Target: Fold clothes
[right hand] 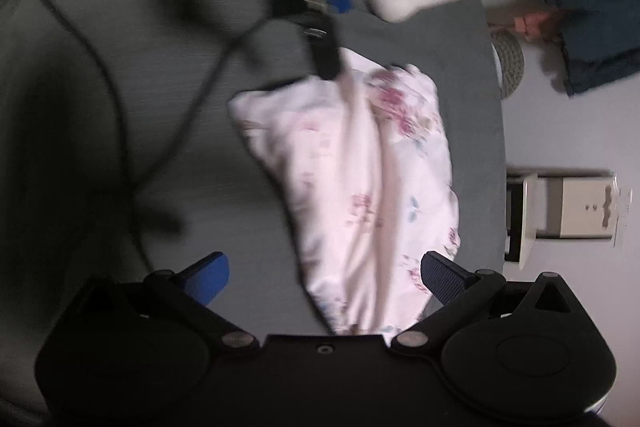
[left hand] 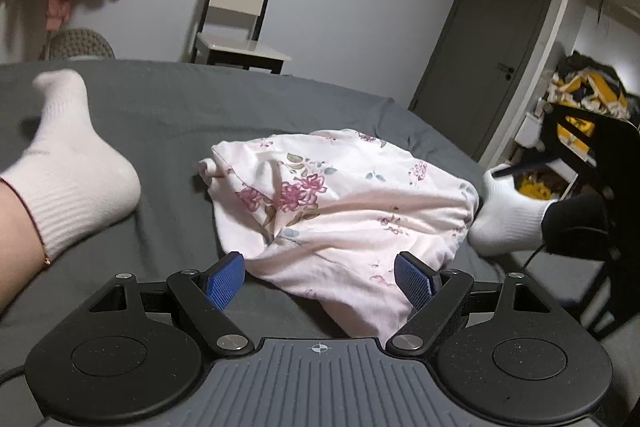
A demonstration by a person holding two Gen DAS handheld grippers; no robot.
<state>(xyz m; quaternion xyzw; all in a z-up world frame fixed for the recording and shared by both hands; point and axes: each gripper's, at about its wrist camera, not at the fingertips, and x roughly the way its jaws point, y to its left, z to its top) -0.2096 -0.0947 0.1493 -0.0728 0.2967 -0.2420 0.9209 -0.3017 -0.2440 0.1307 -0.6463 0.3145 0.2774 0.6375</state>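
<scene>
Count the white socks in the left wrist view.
2. One sock is on a foot at the left, on the grey bed; the other sock is at the right, beside the floral garment.

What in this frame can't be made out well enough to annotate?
- Floral garment: its type is unclear. It lies bunched in the left wrist view and is motion-blurred in the right wrist view.
- Garment's near end: hidden behind each gripper body.
- Left gripper: in the right wrist view it is only a dark smear.
- Right gripper: in the left wrist view it is cut off by the right edge.
- Yellow and black pile: too small.
</scene>
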